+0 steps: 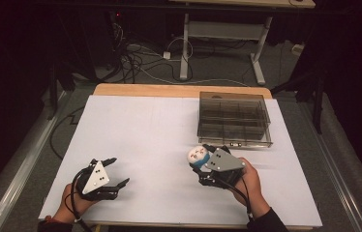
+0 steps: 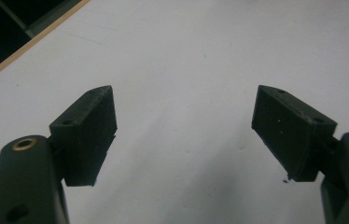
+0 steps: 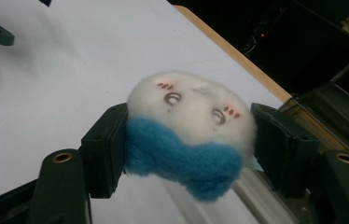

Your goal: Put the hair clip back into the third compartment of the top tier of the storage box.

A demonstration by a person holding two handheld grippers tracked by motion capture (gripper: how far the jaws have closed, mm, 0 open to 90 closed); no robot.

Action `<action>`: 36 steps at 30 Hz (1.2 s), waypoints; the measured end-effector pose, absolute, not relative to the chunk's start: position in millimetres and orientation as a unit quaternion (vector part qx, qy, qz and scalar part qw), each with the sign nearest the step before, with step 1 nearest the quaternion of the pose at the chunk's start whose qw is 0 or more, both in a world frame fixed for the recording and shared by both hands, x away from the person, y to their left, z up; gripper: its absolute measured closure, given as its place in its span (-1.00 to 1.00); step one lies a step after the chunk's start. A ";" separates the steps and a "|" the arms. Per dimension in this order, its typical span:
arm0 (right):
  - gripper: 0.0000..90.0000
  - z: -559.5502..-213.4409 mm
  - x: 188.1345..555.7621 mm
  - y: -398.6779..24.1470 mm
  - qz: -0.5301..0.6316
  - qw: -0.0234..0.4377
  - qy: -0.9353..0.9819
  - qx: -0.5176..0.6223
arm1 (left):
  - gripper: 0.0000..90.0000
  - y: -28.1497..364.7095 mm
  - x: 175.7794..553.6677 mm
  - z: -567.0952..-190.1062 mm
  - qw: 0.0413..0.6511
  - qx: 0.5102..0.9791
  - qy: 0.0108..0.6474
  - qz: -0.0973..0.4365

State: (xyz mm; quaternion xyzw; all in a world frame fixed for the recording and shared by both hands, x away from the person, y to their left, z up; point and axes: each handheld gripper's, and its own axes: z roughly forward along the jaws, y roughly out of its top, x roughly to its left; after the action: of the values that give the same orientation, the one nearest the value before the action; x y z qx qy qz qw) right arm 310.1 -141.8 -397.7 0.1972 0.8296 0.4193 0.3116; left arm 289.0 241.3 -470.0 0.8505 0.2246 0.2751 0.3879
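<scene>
A small white and blue plush toy [image 1: 198, 156] with a stitched face is clamped between the jaws of my right gripper [image 1: 203, 159], lifted off the white table near the front right. Up close, the plush toy [image 3: 189, 130] fills the gap of the right gripper [image 3: 186, 140], both pads pressing its sides. My left gripper [image 1: 118, 171] rests low at the front left, jaws wide apart. In its own view the left gripper [image 2: 184, 135] has nothing but bare white surface between the pads.
A smoky transparent compartment box [image 1: 233, 119] stands at the back right of the white table [image 1: 145, 130], just beyond the right gripper. A wooden table edge [image 1: 179, 90] runs along the back. Cables and desk legs lie on the floor behind.
</scene>
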 end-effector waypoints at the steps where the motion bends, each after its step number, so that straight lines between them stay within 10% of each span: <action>1: -0.28 -396.7 310.8 -144.3 0.420 0.314 0.828 0.200 | -0.53 241.2 289.0 -470.0 0.388 0.851 0.224 0.275; 36: -0.28 -377.1 342.5 -261.3 0.374 0.396 0.766 0.341 | -0.53 237.2 290.0 -472.4 0.383 0.857 0.218 0.269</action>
State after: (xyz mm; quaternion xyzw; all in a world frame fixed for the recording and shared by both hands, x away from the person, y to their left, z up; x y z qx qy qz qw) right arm 342.5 -261.3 -377.1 0.3414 0.7658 0.3744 0.3960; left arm 290.0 237.2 -472.4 0.8567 0.2182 0.2686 0.3826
